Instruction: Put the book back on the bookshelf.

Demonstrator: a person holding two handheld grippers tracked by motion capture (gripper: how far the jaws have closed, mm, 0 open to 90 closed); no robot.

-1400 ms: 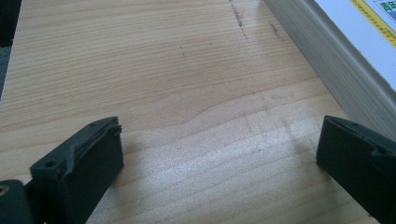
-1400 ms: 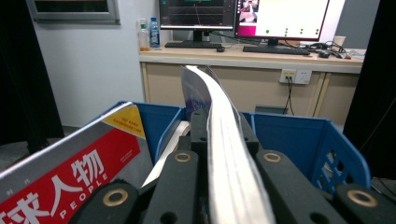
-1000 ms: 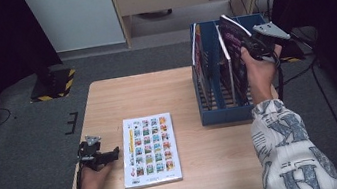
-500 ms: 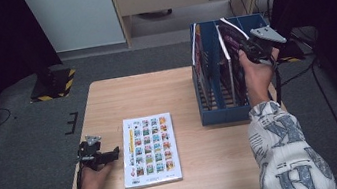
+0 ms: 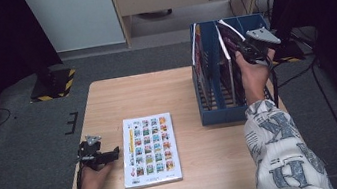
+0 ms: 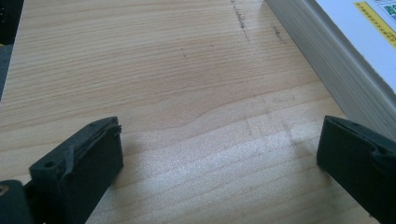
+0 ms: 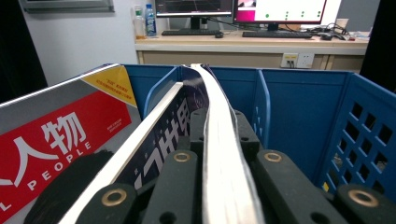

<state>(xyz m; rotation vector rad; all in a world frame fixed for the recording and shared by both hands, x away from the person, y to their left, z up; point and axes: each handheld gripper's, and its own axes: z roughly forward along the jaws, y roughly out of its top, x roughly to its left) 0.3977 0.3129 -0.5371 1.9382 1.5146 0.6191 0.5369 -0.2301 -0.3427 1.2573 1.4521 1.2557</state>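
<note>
The left claw (image 5: 114, 153) rests at the near left of the table (image 5: 155, 89), its jaws spread wide with nothing but bare wood between them; in the left gripper view one black jaw stands just beside the thick page edge of the sticker-grid book (image 6: 327, 56), close to it but with a sliver of wood showing between. That book (image 5: 149, 150) lies flat and closed, its long sides running away from the person, its near edge close to the table's front edge. Beyond it, the middle and far left of the table offer open wood up to the far edge. To the right and farther off, the blue file rack (image 5: 219, 112) stands near the table's right edge, with upright dividers and a perforated side wall. The right claw (image 5: 241, 53) hangs over the rack's far part, closed on the top edge of a thin magazine (image 7: 217, 140) that stands slightly bowed in a slot; in the right gripper view the jaws pinch its white page edge from both sides. Just beside it leans a red-covered magazine (image 7: 56, 140) in a neighbouring slot, while the compartment on the other side, towards the perforated wall, stands open.
</note>
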